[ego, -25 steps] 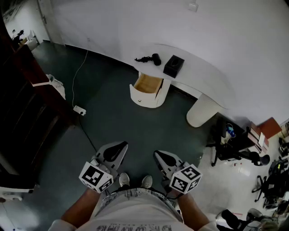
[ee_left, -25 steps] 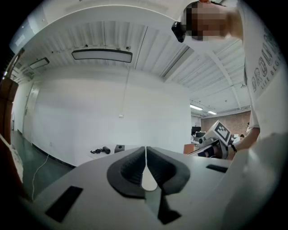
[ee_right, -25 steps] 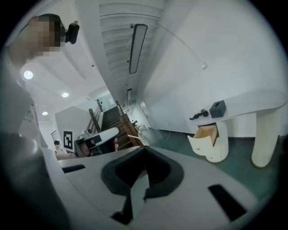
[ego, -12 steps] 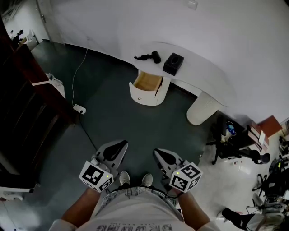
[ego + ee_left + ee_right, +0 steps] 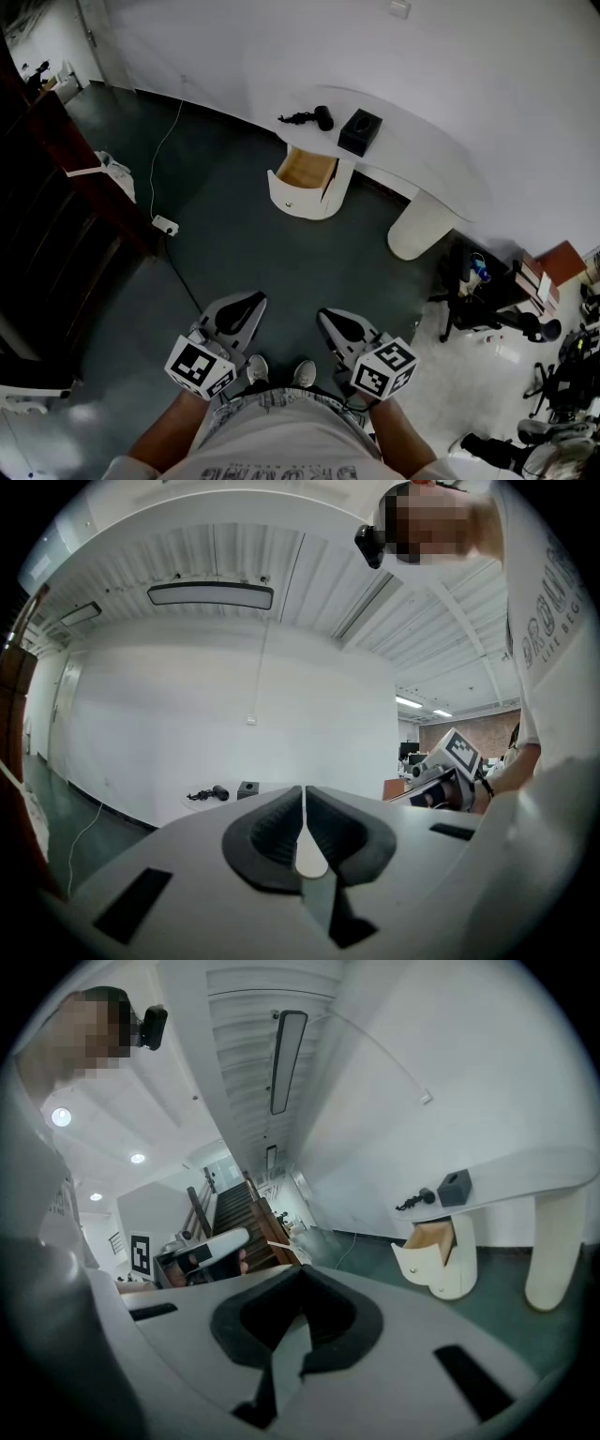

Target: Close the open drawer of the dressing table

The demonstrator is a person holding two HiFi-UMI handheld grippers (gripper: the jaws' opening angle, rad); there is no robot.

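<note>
Dark floor (image 5: 253, 234) separates the person from the open drawer, and the approach has not begun.
Left tongs (image 5: 253, 302) and right tongs (image 5: 326, 317) are each pressed together on nothing, held level just ahead of the person's shoes (image 5: 258, 373). Well beyond their tips the drawer (image 5: 306, 172) stands pulled out under the white worktop (image 5: 422, 150). The step in hand looks like the walk-up. Next, I judge, a closed tip must reach the drawer front and push squarely. The right gripper view shows the drawer's wooden side. The left gripper view shows only the hair dryer (image 5: 208, 794) and black box (image 5: 247, 788) on top, with no drawer to be made out.
</note>
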